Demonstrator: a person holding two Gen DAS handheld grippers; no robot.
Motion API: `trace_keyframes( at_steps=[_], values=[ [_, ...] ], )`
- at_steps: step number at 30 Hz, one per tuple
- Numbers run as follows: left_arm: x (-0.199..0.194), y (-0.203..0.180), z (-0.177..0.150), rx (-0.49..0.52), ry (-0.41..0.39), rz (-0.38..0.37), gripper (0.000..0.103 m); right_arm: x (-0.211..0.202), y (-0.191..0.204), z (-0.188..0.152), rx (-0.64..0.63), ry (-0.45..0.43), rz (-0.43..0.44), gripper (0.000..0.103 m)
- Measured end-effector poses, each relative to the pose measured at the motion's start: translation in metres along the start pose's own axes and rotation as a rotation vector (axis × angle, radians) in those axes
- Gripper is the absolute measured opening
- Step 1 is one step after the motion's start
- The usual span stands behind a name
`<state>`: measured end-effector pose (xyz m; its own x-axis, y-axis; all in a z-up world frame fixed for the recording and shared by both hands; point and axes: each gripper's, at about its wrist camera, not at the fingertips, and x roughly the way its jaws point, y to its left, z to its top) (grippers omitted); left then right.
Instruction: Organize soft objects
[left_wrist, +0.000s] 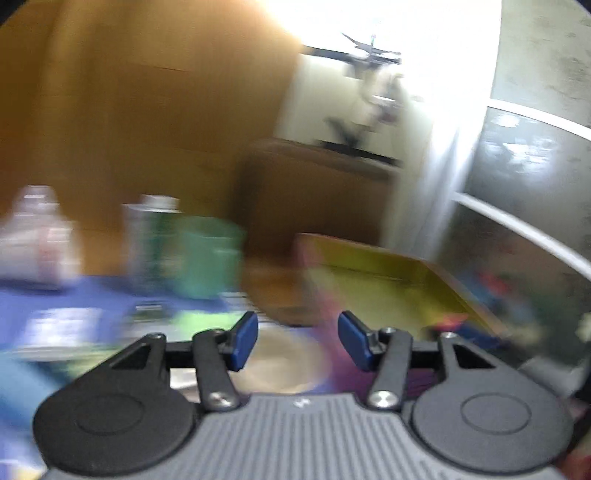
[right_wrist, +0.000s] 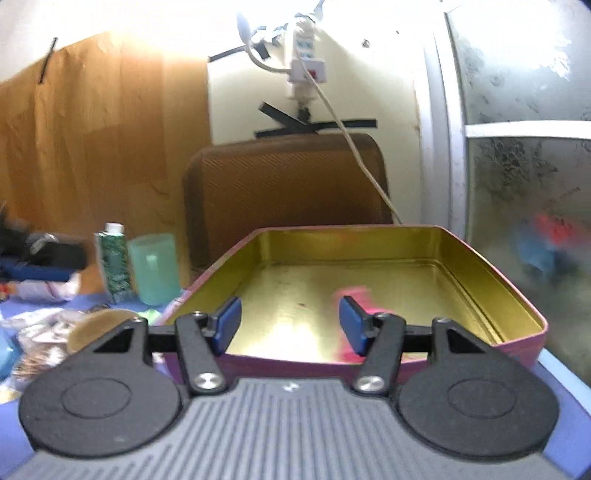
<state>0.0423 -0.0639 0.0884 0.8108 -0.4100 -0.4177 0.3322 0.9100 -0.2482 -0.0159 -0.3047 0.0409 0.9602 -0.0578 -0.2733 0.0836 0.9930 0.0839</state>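
Note:
A purple tin box with a gold inside (right_wrist: 369, 243) stands open right in front of my right gripper (right_wrist: 290, 325), which is open and holds nothing. A blurred pink soft thing (right_wrist: 351, 295) is inside the box near the right fingertip. The left wrist view is heavily blurred. My left gripper (left_wrist: 298, 339) is open and empty, and the same box (left_wrist: 388, 273) lies ahead to its right. A round tan thing (left_wrist: 280, 362) lies below the left fingertips.
A translucent green cup (right_wrist: 153, 267) and a green patterned bottle (right_wrist: 115, 258) stand left of the box on the blue cloth (right_wrist: 37, 306). A brown chair back (right_wrist: 284, 192) stands behind the box. A frosted window (right_wrist: 524, 184) is at the right. Clutter lies at the left.

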Motion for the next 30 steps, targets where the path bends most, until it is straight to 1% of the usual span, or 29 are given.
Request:
trace_keyframes(
  at_steps=[1,2,3,4,5,6,9,10,11,13,15,16,18,20,24,25,26,27,30],
  values=[
    [-0.007,0.018,-0.004,-0.001,-0.006,0.054,0.050,0.004,0.005,0.006,0.003,0.007,0.038,0.054],
    [-0.013,0.035,-0.009,0.004,-0.013,0.110,0.050,0.008,0.010,0.011,0.005,0.024,0.082,0.046],
    [-0.018,0.047,-0.012,0.011,-0.017,0.159,0.050,0.014,0.016,0.019,0.009,0.053,0.140,0.043],
    [-0.022,0.061,-0.017,0.015,-0.020,0.209,0.049,0.022,0.022,0.028,0.023,0.091,0.202,0.037],
    [-0.026,0.073,-0.021,0.009,-0.020,0.235,0.049,0.031,0.028,0.036,0.034,0.130,0.243,0.035],
    [-0.029,0.086,-0.025,-0.009,-0.021,0.242,0.049,0.045,0.036,0.046,0.041,0.185,0.275,0.035],
    [-0.034,0.115,-0.038,-0.083,-0.031,0.243,0.049,0.099,0.059,0.071,0.081,0.379,0.368,0.036],
    [-0.033,0.122,-0.043,-0.107,-0.036,0.247,0.049,0.121,0.069,0.074,0.101,0.463,0.374,0.036],
    [-0.032,0.127,-0.048,-0.124,-0.040,0.249,0.049,0.140,0.076,0.076,0.122,0.522,0.367,0.037],
    [-0.035,0.134,-0.054,-0.139,-0.079,0.254,0.051,0.178,0.092,0.073,0.148,0.651,0.348,0.038],
    [-0.040,0.141,-0.056,-0.153,-0.088,0.214,0.055,0.208,0.101,0.066,0.169,0.762,0.321,0.038],
    [-0.040,0.141,-0.056,-0.155,-0.090,0.208,0.056,0.216,0.108,0.061,0.157,0.799,0.291,0.038],
    [-0.040,0.144,-0.056,-0.159,-0.090,0.195,0.056,0.230,0.118,0.053,0.118,0.836,0.227,0.038],
    [-0.043,0.144,-0.059,-0.160,-0.090,0.187,0.057,0.244,0.123,0.046,0.109,0.878,0.210,0.038],
    [-0.044,0.142,-0.059,-0.161,-0.090,0.187,0.060,0.255,0.138,0.033,0.049,0.925,0.182,0.036],
    [-0.044,0.142,-0.059,-0.162,-0.091,0.189,0.061,0.256,0.142,0.031,0.039,0.926,0.183,0.033],
    [-0.044,0.143,-0.058,-0.164,-0.092,0.188,0.062,0.254,0.146,0.031,0.023,0.912,0.188,0.019],
    [-0.044,0.145,-0.058,-0.167,-0.091,0.187,0.063,0.253,0.149,0.031,0.021,0.917,0.202,0.011],
    [-0.043,0.151,-0.058,-0.187,-0.093,0.184,0.063,0.241,0.159,0.037,0.029,0.890,0.252,0.009]
  ],
)
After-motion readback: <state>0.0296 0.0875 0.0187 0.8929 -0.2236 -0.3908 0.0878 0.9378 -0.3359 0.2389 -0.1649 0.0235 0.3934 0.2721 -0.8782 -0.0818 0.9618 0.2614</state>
